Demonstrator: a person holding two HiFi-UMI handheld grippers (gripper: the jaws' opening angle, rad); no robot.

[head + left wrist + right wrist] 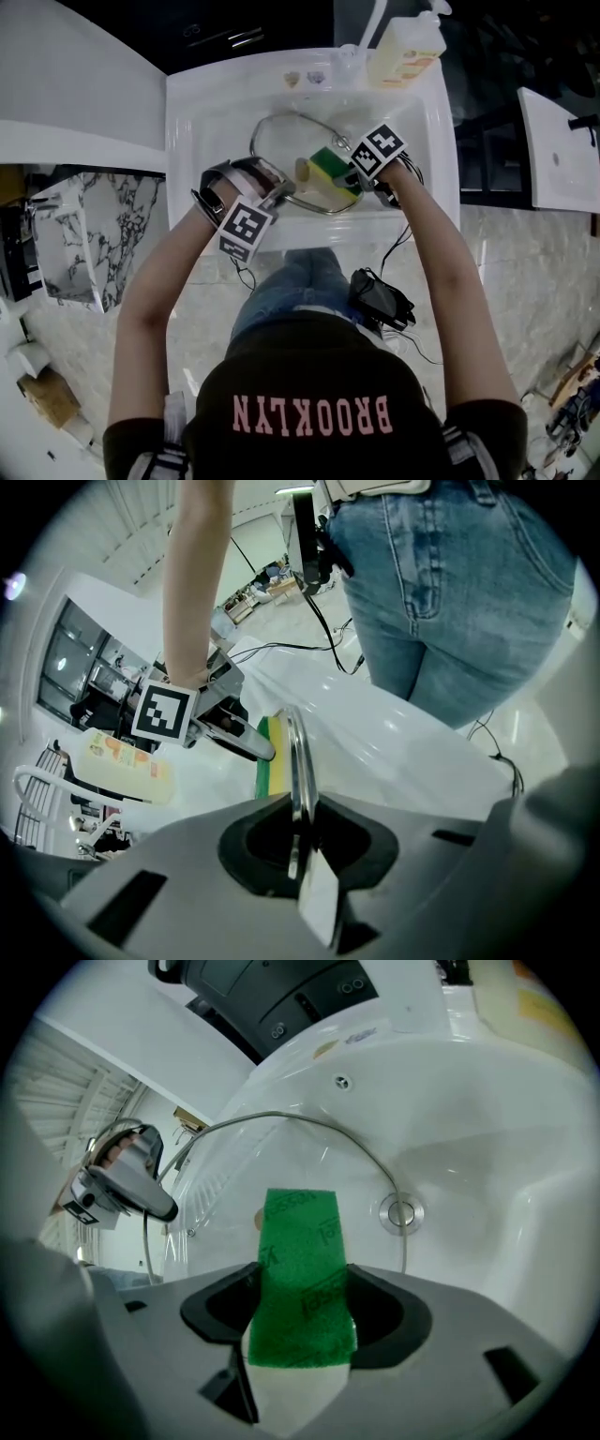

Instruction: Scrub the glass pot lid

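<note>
The person is standing at a white sink [202, 103], bending over the basin. On the left, the left gripper [279, 195] is pinching the metal rim of the glass pot lid [281, 141]. Its jaws are drawn in tight, with only that thin edge between them. The lid is tilting up inside the basin, with its near edge toward the person. I can't tell whether its far edge is resting on the sink bottom.

Toward the middle, a pale knob [306, 172] is sticking out of the glass, and a green and yellow sponge [334, 171] is lying against the lid just beside it. The right gripper [349, 180] is squeezing that sponge between its jaws, green side toward its camera. The drain [401, 1213] is showing beyond the lid's rim. At the back right of the sink ledge, a soap bottle [405, 52] is standing.
</note>
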